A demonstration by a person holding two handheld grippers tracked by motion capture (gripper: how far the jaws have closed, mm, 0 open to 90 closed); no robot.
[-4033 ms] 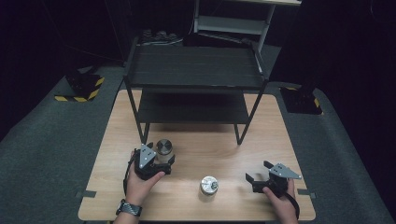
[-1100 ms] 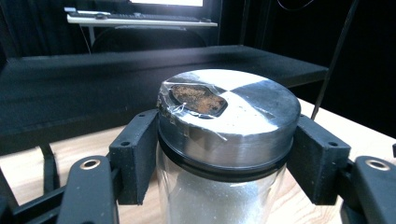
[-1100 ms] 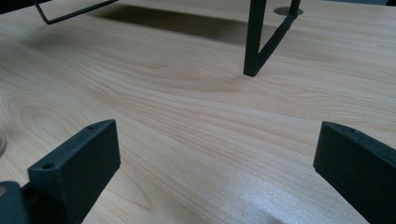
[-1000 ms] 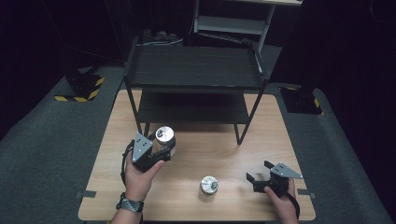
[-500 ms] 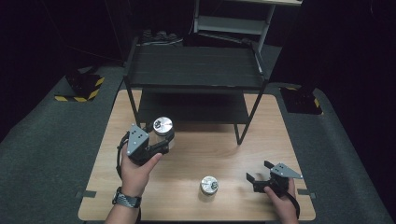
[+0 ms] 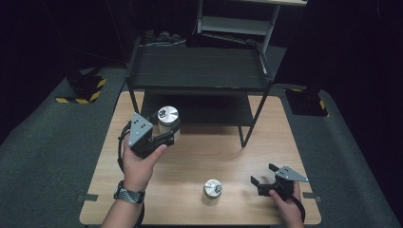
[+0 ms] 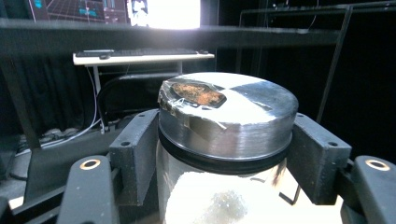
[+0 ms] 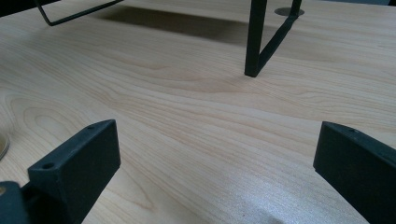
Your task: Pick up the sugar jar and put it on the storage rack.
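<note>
1. Left gripper (image 6: 167, 135): fingers clamped on the glass jar with a round silver metal lid (image 6: 168, 117). The jar is held off the wooden counter (image 6: 190, 156), upright, just in front of the left front leg of the black two-tier metal rack (image 6: 197, 69).
2. The rack's lower shelf lies directly behind the jar and its top shelf stands above and beyond it. The left front leg is the nearest obstacle.
3. Middle of the counter's near edge: a second small jar with a silver lid (image 6: 213, 188) stands by itself, well apart from the held jar and just left of the right gripper (image 6: 263, 175).
4. Right gripper: fingers wide apart with nothing between them, held low at the counter's near right corner.
5. The left gripper view adds detail: the held jar (image 7: 224, 140) has a strip of clear tape over a brown patch on the lid, white granular contents below the lid, and a finger (image 7: 135, 154) on each side of the glass just under the lid rim.
6. The right gripper view shows bare wood grain between its fingers (image 8: 79, 163) and one rack leg (image 8: 256, 37) ahead.
</note>
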